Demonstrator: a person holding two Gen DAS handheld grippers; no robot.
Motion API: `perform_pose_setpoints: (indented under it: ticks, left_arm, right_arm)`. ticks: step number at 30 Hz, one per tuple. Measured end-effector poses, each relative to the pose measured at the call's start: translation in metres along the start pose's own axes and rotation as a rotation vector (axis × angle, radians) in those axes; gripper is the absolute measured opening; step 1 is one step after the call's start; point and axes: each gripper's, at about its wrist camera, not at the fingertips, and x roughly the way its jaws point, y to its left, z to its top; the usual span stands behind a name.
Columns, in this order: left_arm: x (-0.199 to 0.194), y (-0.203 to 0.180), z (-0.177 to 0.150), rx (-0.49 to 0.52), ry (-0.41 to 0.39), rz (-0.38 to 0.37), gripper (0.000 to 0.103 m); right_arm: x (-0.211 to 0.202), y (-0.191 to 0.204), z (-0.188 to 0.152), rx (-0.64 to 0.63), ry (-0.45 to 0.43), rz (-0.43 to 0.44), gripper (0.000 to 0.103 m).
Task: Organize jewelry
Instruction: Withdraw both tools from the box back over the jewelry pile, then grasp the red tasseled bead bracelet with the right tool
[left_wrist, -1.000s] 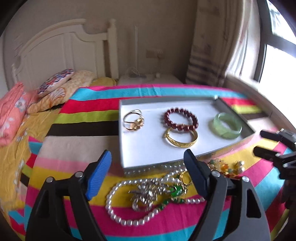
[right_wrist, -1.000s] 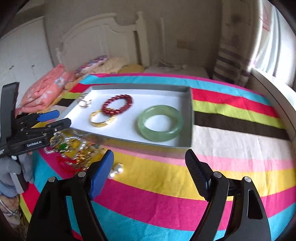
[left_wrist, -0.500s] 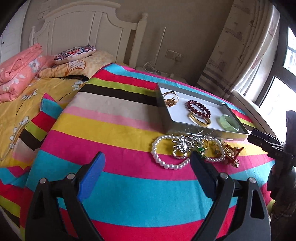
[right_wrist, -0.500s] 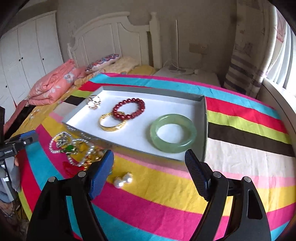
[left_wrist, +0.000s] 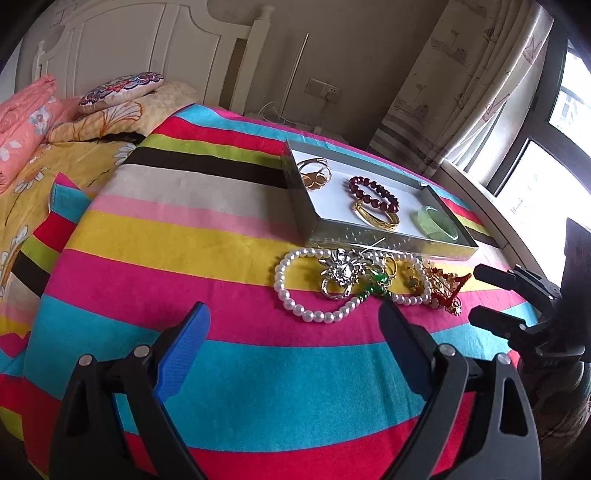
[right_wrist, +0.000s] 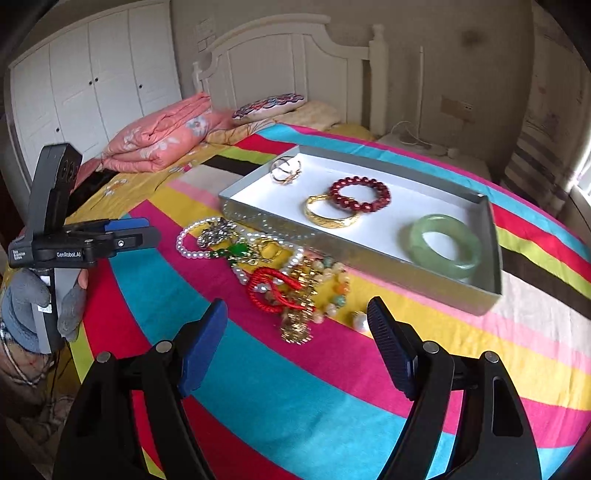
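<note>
A grey tray (left_wrist: 369, 238) (right_wrist: 491, 229) on the striped bedspread holds a gold ring piece (left_wrist: 314, 173), a dark red bead bracelet (right_wrist: 360, 194), a gold bangle (right_wrist: 330, 216) and a green jade bangle (right_wrist: 445, 245). In front of it lies a tangled pile: a pearl necklace (left_wrist: 295, 306), a silver brooch (left_wrist: 341, 273), a red cord piece (right_wrist: 273, 290), gold charms and two loose pearls (right_wrist: 360, 320). My left gripper (left_wrist: 295, 343) is open and empty, short of the pile. My right gripper (right_wrist: 297, 332) is open and empty, just before the red cord.
The bed carries a folded pink quilt (right_wrist: 162, 134) and pillows (left_wrist: 122, 86) by the white headboard. A window and curtain (left_wrist: 480, 92) stand at the right. Each gripper shows in the other's view, beside the pile.
Both grippers have pulled back from the tray. The left view swung left and away, the right view now takes in the whole pile. The jewelry has not moved.
</note>
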Motion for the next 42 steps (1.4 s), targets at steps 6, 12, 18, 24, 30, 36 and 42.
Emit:
perform_pose_setpoints:
  ticks: [6, 12, 18, 24, 30, 36, 42]
  left_arm:
    - [0.001, 0.004, 0.000, -0.015, 0.008, -0.012, 0.091]
    - [0.002, 0.005, 0.000, -0.020, 0.010, -0.015, 0.091]
    - [0.002, 0.004, -0.001, -0.021, 0.013, -0.014, 0.091]
    - [-0.001, -0.007, -0.003, 0.042, 0.006, 0.005, 0.091]
    - [-0.005, -0.056, -0.014, 0.267, -0.014, 0.031, 0.090]
    - [0.015, -0.071, -0.013, 0.339, 0.071, 0.050, 0.074]
    - [0.039, -0.072, 0.001, 0.377, 0.120, 0.067, 0.060]
  right_arm:
    - [0.023, 0.024, 0.011, -0.087, 0.020, -0.048, 0.076]
    - [0.025, 0.023, 0.009, -0.095, 0.002, -0.088, 0.017]
    - [-0.013, 0.002, -0.001, 0.010, -0.098, -0.066, 0.011]
    - [-0.058, -0.021, -0.007, 0.121, -0.208, 0.039, 0.011]
    - [-0.064, -0.035, -0.024, 0.160, -0.196, 0.014, 0.011]
    - [-0.054, -0.048, -0.044, 0.210, -0.159, 0.021, 0.011]
    - [-0.053, -0.051, -0.048, 0.224, -0.164, 0.045, 0.011]
